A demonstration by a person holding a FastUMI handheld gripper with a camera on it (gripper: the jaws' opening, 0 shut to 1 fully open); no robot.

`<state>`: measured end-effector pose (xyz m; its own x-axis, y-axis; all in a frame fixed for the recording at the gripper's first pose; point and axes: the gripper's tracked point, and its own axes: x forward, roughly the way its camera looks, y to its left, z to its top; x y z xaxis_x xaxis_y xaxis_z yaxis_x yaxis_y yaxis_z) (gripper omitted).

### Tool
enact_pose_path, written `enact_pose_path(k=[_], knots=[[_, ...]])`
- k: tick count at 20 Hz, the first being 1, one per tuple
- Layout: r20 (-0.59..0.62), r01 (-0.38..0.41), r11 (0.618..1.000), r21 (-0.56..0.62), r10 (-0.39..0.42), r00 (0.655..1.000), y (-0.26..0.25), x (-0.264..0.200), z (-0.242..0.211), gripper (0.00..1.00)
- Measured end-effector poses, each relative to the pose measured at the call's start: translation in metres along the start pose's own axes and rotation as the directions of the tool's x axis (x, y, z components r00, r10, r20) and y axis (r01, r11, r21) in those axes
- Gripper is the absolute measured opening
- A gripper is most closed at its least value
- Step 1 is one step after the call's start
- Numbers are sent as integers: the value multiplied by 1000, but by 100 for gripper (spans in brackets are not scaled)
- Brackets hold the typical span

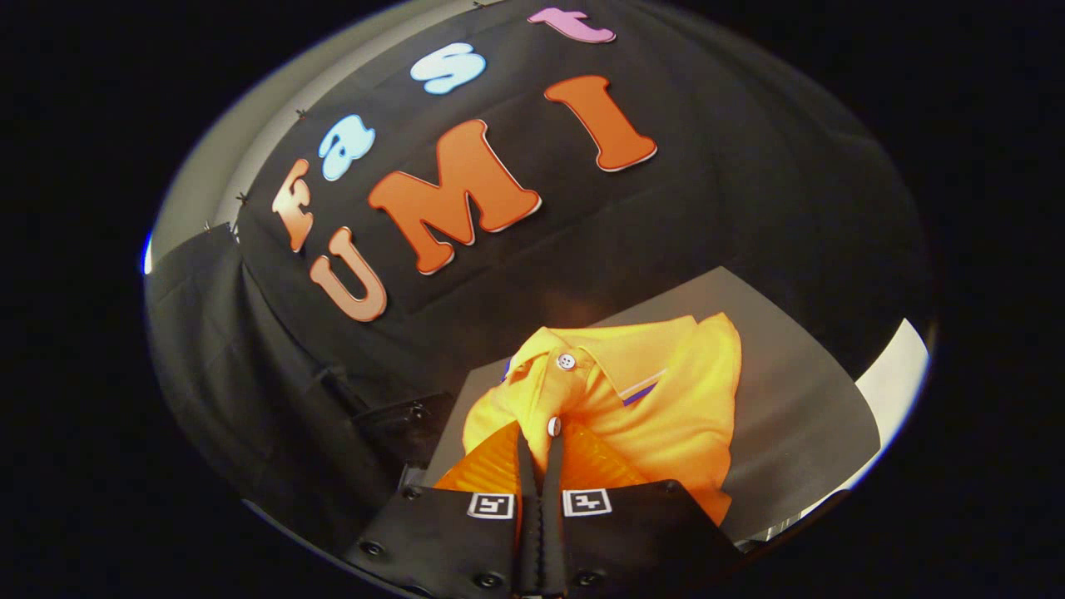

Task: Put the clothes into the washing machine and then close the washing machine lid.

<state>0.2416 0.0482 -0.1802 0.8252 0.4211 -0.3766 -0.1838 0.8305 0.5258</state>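
Pinching yellow shirt (657, 391), hand-held gripper (539, 445), grey tabletop (799, 399)

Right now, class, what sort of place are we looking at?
Probably a staged recording booth, not a real laundry room: a black cloth wall hangs behind a plain grey surface, and the tongs are pinched shut on a yellow polo shirt.
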Motion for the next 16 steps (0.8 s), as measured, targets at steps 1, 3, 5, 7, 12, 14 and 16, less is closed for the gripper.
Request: enact_pose_path(k=[1, 3, 5, 7, 12, 14, 16], knots=[[26, -34, 999, -1, 34, 999, 3, -2, 7, 8], [58, -93, 996, -6, 93, 994, 4, -6, 12, 8], [86, -140, 990, -11, 140, 986, 9, -7, 17, 8], [106, -185, 982, -24, 187, 977, 13, -13, 24, 7], [131, -263, 959, -102, 276, 952, 21, -15, 26, 8], [122, -285, 952, -113, 298, 947, 26, -17, 24, 8], [127, -301, 945, -130, 317, 940, 31, -17, 24, 8]])
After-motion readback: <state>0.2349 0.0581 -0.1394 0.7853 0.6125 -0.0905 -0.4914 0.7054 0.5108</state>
